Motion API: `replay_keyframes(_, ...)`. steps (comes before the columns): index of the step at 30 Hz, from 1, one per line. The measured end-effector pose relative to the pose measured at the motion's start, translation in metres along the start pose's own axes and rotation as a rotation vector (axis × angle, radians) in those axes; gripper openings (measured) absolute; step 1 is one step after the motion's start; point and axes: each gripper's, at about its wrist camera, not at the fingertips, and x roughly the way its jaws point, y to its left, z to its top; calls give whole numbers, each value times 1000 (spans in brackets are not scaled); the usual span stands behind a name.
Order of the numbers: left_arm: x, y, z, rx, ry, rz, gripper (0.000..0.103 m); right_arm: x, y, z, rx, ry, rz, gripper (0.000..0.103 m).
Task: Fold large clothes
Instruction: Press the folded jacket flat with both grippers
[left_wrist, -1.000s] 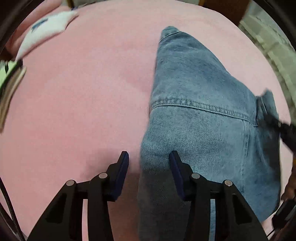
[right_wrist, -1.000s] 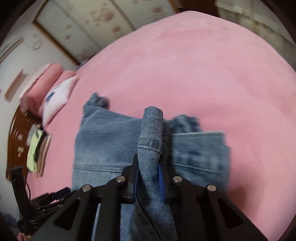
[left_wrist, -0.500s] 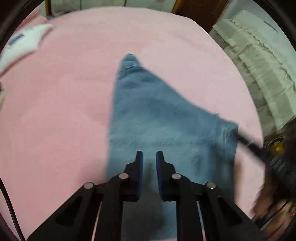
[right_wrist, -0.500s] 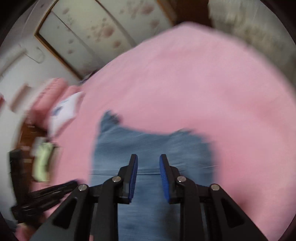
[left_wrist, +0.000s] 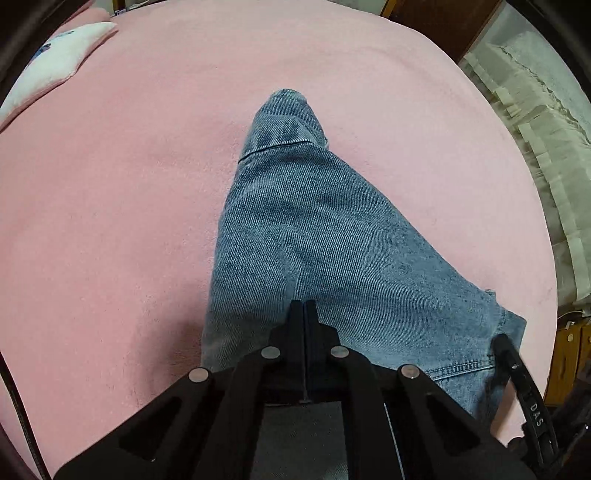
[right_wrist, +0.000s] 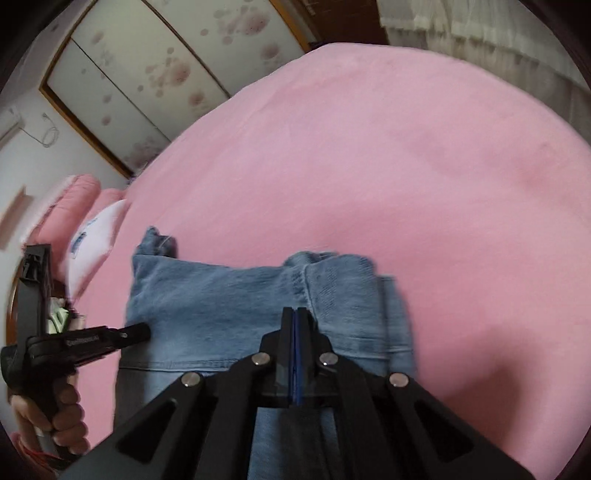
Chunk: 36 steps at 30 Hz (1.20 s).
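Folded blue jeans lie flat on the pink bed cover. My left gripper is shut with its tips over the near part of the denim, and no cloth shows between its jaws. In the right wrist view the jeans spread across the lower middle, with a rolled seam near their far edge. My right gripper is shut just in front of that seam, with nothing pinched. The left gripper also shows at the jeans' left edge, held by a hand.
A white pillow lies at the bed's far left corner, beside pink pillows. Pale curtains hang past the right edge. A wardrobe with flowered doors stands beyond the bed. Pink cover surrounds the jeans.
The right gripper let go of the denim fold, which now lies flat, then shut on nothing. The left gripper slid from the jeans' left edge onto the denim and shut.
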Motion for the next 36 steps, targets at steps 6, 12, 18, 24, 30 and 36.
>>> replay_keyframes(6,-36,6,-24,-14,17,-18,4,-40,8,3,39,-60,-127,0)
replay_keyframes(12,-34,-3,-77,49,114,-37,5,-38,37,-33,20,184,278,0)
replay_keyframes(18,-38,26,-105,8,70,-54,2,-34,1,-73,128,245,121,0)
replay_keyframes(24,-63,24,-124,9,70,-22,2,-77,-25,-78,119,215,-28,0)
replay_keyframes(30,-85,11,-166,47,83,-50,8,-100,11,-98,11,289,272,0)
replay_keyframes(36,-90,12,-189,58,26,-5,6,-83,36,-134,-125,354,120,0)
